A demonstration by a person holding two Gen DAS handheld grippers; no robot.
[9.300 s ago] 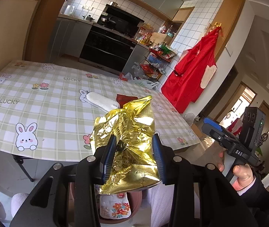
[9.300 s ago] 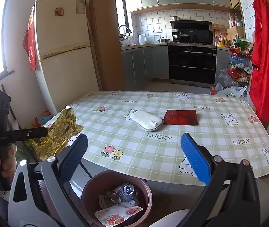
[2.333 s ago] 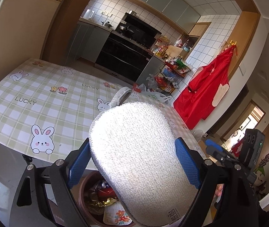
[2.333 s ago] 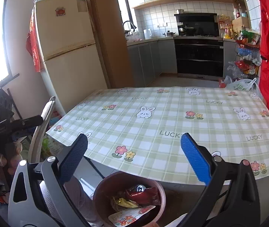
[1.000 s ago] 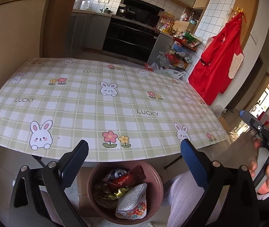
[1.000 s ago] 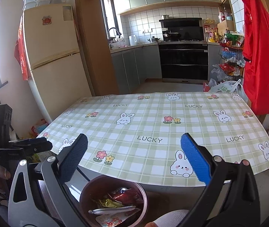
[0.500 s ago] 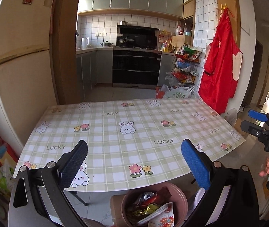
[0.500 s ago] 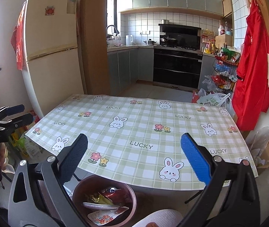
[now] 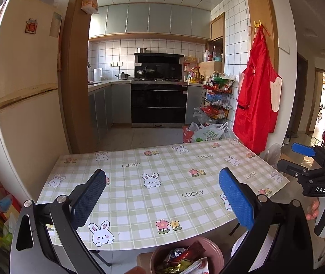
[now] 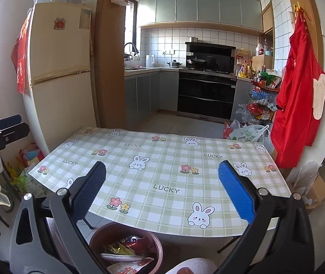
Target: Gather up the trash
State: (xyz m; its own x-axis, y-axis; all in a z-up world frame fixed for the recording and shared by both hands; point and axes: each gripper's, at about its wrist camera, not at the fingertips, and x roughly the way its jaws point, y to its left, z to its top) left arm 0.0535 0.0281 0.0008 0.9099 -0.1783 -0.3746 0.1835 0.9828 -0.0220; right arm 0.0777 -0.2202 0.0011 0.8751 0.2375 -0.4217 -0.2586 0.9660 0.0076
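kitchen beyond, checked table [image 9: 162, 182] bare of litter | trash [image 10: 125, 251] heaped in pink bin [image 10: 160, 246] tucked under table's near edge, handy for drops | left gripper [image 9: 162, 198] and right gripper [image 10: 162, 191] above table's near edge, jaws spread, empty | collecting looks done

Each gripper [image 9: 162, 196] has black arms with silver screws and two textured pads [image 9: 235, 201], one dark navy, one bright blue. The right gripper [image 10: 162, 194] matches; seen from the left wrist, its black body reads "DAS".
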